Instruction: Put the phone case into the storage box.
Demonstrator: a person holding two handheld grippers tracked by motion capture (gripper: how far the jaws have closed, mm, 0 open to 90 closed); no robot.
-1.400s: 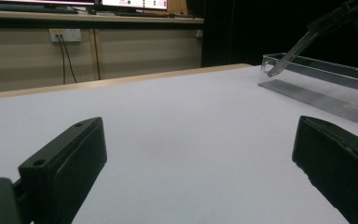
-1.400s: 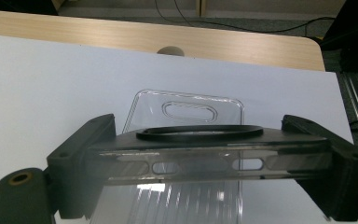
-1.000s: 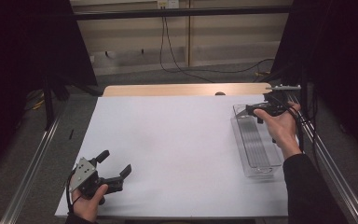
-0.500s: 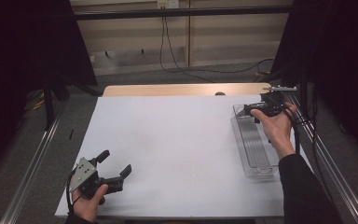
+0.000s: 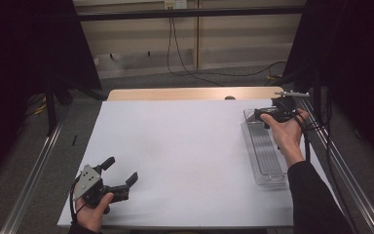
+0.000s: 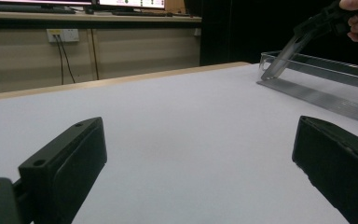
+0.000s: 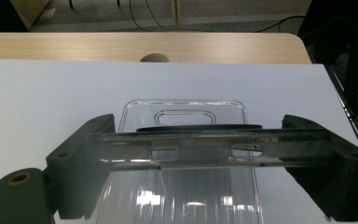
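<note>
A long clear plastic tray (image 5: 268, 180) lies along the right side of the white table sheet (image 5: 185, 146). My right gripper (image 5: 267, 117) is over its far end, shut across the width of a clear plastic lid (image 7: 205, 144) whose edge spans from one jaw to the other. In the left gripper view this lid (image 6: 279, 58) slants down from the right gripper (image 6: 324, 23) to the tray (image 6: 326, 63). Below the held edge I see the tray's rounded far end (image 7: 182, 109). My left gripper (image 5: 122, 168) rests near the front left corner, open (image 6: 200, 154) with nothing between its jaws.
A wooden table edge (image 5: 190, 93) runs behind the white sheet, with a small round knob (image 5: 230, 97) on it. Metal rails (image 5: 34, 170) flank both sides of the table. Cables hang down the back wall (image 5: 175, 44).
The right hand has shifted slightly left over the tray's far end with the lid. The left gripper has not moved.
</note>
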